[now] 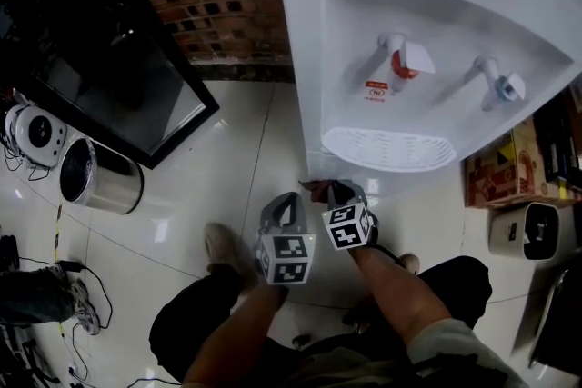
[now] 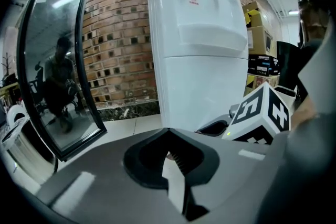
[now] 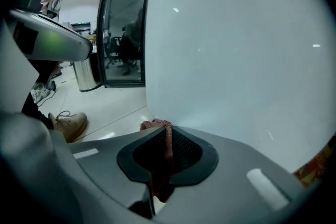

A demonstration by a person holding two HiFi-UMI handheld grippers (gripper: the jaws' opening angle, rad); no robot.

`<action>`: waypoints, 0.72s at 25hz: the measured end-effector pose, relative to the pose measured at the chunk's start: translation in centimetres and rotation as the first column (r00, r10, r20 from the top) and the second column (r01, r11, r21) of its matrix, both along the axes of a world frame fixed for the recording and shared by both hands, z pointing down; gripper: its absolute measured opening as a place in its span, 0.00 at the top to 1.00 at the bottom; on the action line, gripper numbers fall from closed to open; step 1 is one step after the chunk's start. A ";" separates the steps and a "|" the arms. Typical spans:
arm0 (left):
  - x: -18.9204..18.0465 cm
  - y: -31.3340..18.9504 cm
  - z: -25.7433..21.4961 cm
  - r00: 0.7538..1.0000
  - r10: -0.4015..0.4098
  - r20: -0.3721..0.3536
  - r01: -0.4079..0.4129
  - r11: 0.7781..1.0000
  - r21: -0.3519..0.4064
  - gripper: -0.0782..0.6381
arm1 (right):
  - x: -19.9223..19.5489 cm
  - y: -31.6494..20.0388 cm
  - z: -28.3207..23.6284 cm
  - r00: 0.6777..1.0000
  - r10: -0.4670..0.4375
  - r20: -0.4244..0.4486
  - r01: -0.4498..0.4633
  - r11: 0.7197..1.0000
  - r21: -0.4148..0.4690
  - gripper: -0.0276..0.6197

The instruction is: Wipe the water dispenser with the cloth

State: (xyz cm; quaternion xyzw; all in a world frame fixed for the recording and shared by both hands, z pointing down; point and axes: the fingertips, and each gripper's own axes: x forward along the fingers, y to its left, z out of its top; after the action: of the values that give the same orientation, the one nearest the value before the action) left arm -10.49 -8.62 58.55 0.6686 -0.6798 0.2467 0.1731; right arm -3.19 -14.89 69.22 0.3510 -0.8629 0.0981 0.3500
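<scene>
Right gripper (image 3: pixel 160 132) is clamped on the cloth (image 3: pixel 167 147) (reddish-brown, bunched past the tips). Cloth is held close up to the lower front panel of the water dispenser (image 3: pixel 236 60), near its left edge and below the drip tray (image 1: pixel 389 150). Actual contact can't be confirmed. Left gripper (image 2: pixel 168 132) is seen with jaws together and nothing between them. It is held just beside the right one, clear of the dispenser, over the tiled floor (image 1: pixel 227 150).
</scene>
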 end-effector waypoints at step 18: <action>11.3 -3.6 0.7 0.985 0.166 -0.042 -0.167 0.986 -0.004 0.89 | 13.1 -2.8 -1.2 0.969 0.245 -0.018 -0.245 0.969 -0.018 0.89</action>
State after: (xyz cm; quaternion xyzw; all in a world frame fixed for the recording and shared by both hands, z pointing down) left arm 0.77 -12.24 59.28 0.7274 -0.6168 0.2491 0.1685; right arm 9.94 -17.70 68.03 0.4520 -0.8093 0.1463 0.3453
